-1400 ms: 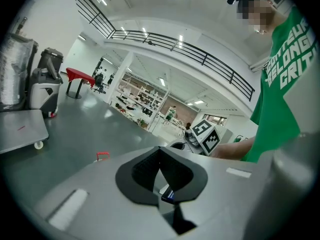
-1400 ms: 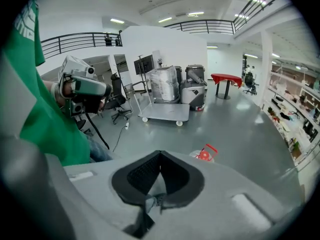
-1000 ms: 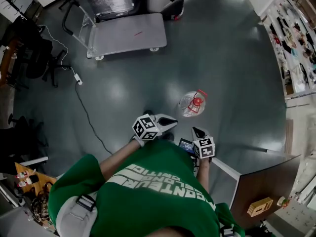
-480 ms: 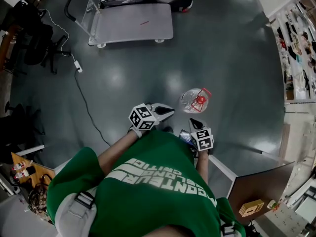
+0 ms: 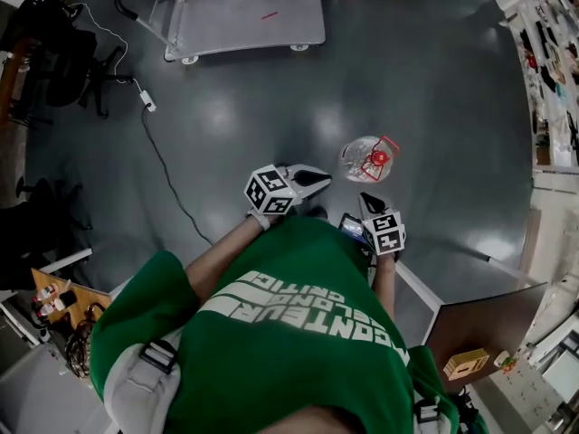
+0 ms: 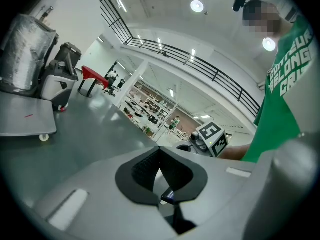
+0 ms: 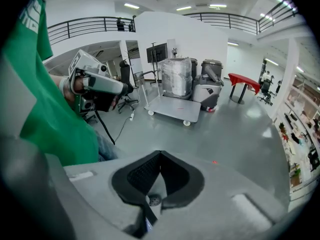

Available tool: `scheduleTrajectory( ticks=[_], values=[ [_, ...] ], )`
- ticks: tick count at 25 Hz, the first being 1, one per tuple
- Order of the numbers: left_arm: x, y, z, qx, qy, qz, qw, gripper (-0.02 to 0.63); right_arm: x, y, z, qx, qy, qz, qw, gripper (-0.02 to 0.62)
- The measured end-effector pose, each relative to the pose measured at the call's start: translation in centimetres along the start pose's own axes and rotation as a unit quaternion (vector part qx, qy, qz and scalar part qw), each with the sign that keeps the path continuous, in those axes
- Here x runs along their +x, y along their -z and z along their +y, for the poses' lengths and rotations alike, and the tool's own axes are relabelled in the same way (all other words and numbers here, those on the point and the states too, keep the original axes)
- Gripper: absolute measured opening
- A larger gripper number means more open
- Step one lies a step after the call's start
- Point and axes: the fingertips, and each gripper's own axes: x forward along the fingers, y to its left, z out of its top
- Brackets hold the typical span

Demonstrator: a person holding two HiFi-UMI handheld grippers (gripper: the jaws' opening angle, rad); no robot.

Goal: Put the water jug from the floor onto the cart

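Nearest the head camera: person in a green shirt (image 5: 271,333) with white block lettering, upside down from here, and I can't read it whole. Left gripper (image 5: 321,182) is held out in front of the body with its tongs pressed together and nothing between them. Right gripper (image 5: 366,201) sits just beside it, angled down, tongs also pressed together and empty. Each carries a cube of black-and-white square markers. The water jug (image 5: 369,158) stands on the grey floor (image 5: 434,107) just past both tips, nearer the right one. It is clear plastic with a red cap and a red handle, and no label is legible. A wooden panel (image 5: 479,319) and a small wooden box (image 5: 466,363) are low on the right. A black cable (image 5: 167,183) snakes across the floor on the left to a white plug block (image 5: 147,106), left of the line from jug to cart. Office chairs (image 5: 63,70) are further left. The cart (image 5: 244,18) is a flat grey platform trolley with a short red mark on its deck, well apart from the jug. Behind it in the right gripper view are a film-wrapped load (image 7: 175,76), a grey machine (image 7: 210,86) and a red table (image 7: 245,81). Shelving (image 5: 552,43) runs along the right edge.
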Motion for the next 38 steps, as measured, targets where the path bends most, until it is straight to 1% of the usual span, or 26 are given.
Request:
scheduleTrajectory(
  ticks=[5, 10, 12, 15, 19, 22, 27, 31, 33, 38],
  values=[
    [0.6, -0.8, -1.0, -0.005, 0.015, -0.004, 0.9999, 0.009, -0.2, 0.0, -0.2, 0.010, 0.002, 0.003, 1.000, -0.007],
    [0.9, -1.5, 0.0, -0.005, 0.016, -0.007, 0.9998, 0.009, 0.2, 0.3, -0.9, 0.014, 0.006, 0.008, 1.000, -0.007],
    [0.7, -1.4, 0.7, -0.009, 0.014, -0.002, 0.9999, 0.009, 0.3, 0.3, -1.1, 0.016, 0.011, 0.011, 1.000, -0.007],
    [0.3, -1.3, 1.4, -0.014, 0.016, 0.007, 0.9998, 0.009, 0.0, -0.2, -1.2, 0.032, 0.016, 0.004, 0.999, -0.007],
    [0.8, -2.3, 2.3, -0.002, 0.023, 0.013, 0.9997, 0.009, 0.5, 0.3, -2.7, 0.031, 0.028, 0.013, 0.999, -0.008],
    [0.7, -3.0, 3.2, 0.001, 0.027, 0.018, 0.9995, 0.009, 1.0, -0.5, -2.9, 0.037, 0.028, 0.016, 0.999, -0.006],
    [-0.2, -3.7, 4.2, -0.005, 0.037, 0.027, 0.9989, 0.009, 1.2, -1.9, -3.3, 0.047, 0.035, 0.021, 0.998, -0.008],
    [-0.5, -4.9, 5.6, -0.001, 0.043, 0.028, 0.9987, 0.009, 1.6, -2.5, -4.9, 0.052, 0.052, 0.026, 0.997, -0.007],
    [-0.8, -5.5, 6.3, 0.003, 0.048, 0.028, 0.9984, 0.009, 1.9, -2.8, -5.8, 0.054, 0.064, 0.024, 0.996, -0.006],
    [-2.0, -6.5, 8.1, 0.015, 0.059, 0.039, 0.9974, 0.009, 2.2, -2.7, -7.7, 0.070, 0.099, 0.038, 0.992, -0.006]
  ],
)
